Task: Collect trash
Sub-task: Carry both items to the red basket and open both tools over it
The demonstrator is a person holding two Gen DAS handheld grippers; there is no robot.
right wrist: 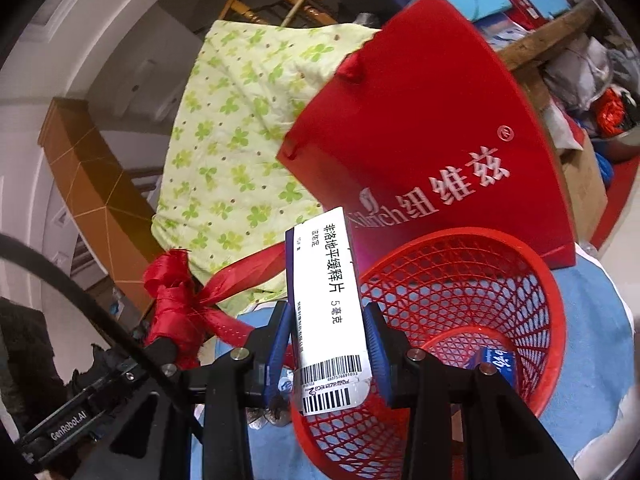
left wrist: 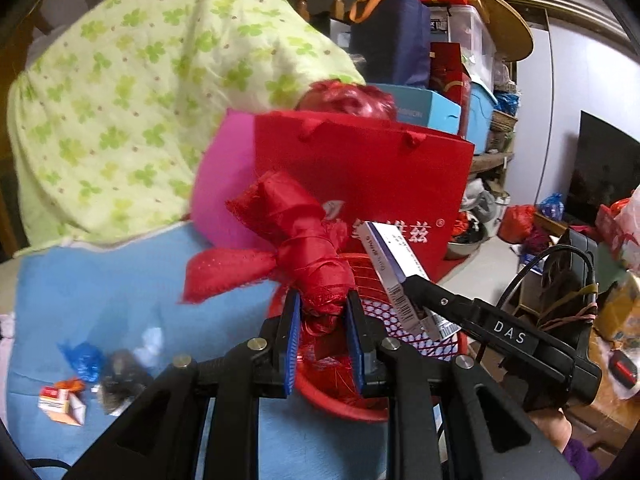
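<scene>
My left gripper is shut on a crumpled red ribbon bow and holds it over the red mesh basket. My right gripper is shut on a white and purple medicine box with barcodes, held above the near rim of the basket. The box and the right gripper also show in the left wrist view. The ribbon shows at the left of the right wrist view. A blue packet lies inside the basket.
A red paper bag stands behind the basket on the blue sheet. A green-patterned quilt lies behind. Small scraps lie at the left: a blue wrapper, a dark lump, an orange and white carton.
</scene>
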